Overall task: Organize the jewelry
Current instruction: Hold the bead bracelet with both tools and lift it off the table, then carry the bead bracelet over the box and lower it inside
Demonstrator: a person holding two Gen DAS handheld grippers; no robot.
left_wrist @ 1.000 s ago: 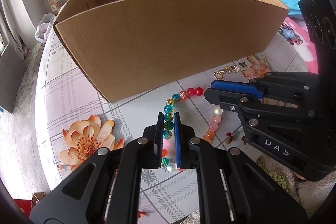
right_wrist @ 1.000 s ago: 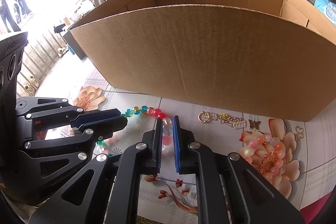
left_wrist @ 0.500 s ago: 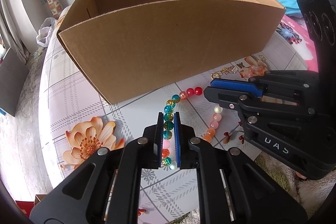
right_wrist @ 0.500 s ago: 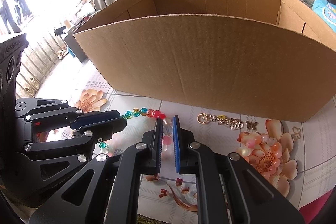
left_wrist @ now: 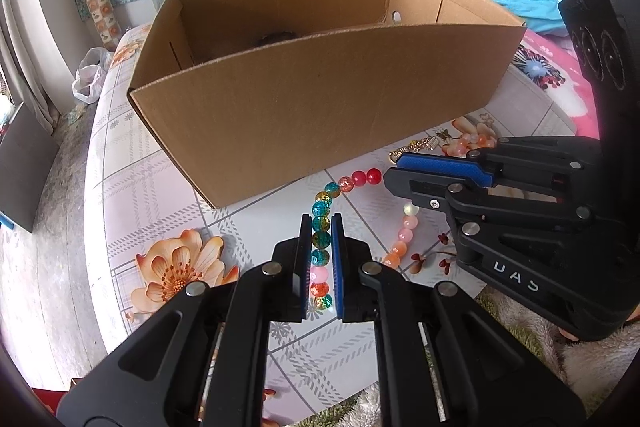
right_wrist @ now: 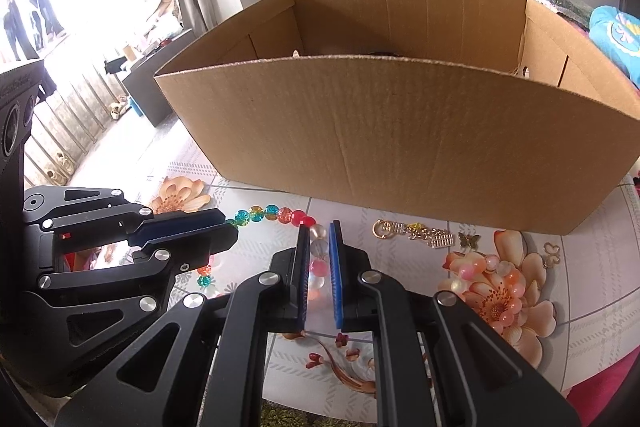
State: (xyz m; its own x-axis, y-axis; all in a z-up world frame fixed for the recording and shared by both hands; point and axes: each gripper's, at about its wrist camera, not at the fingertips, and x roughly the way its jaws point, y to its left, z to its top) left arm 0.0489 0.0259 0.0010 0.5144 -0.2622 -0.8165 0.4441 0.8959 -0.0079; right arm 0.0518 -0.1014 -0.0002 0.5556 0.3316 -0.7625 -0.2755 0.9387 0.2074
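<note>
Change: both grippers have come up with the bead strand between their pads, and more of the box interior shows over its near wall than a second ago
Bead strand: a string of glass beads [left_wrist: 321,223], teal, amber and red at one end, pink, clear and orange at the other, draped between the two grippers in front of the box
Left gripper: left gripper [left_wrist: 321,223] is clamped on the teal and amber stretch of the strand; beads run in a line down the narrow gap between its blue pads
Right gripper: right gripper [right_wrist: 319,233] is clamped on the clear and pink stretch; a clear bead sits at the pad tips, a pink one lower in the gap
Between the grips: from the left gripper the strand curves up through teal, amber and red beads [right_wrist: 276,214] toward the right gripper's pads
Loose end: pink and orange beads [left_wrist: 400,241] trail below the right gripper's fingers; whether they touch the cloth I cannot tell
Box: open cardboard box [right_wrist: 400,131] stands just behind the strand, its near wall upright
Other jewelry: gold chain with a ring and charms [right_wrist: 416,231] lies flat on the cloth to the right of the right gripper, near the box wall; a small butterfly charm [right_wrist: 469,239] just beside it
Surface: tablecloth with printed orange flowers [left_wrist: 120,187]
</note>
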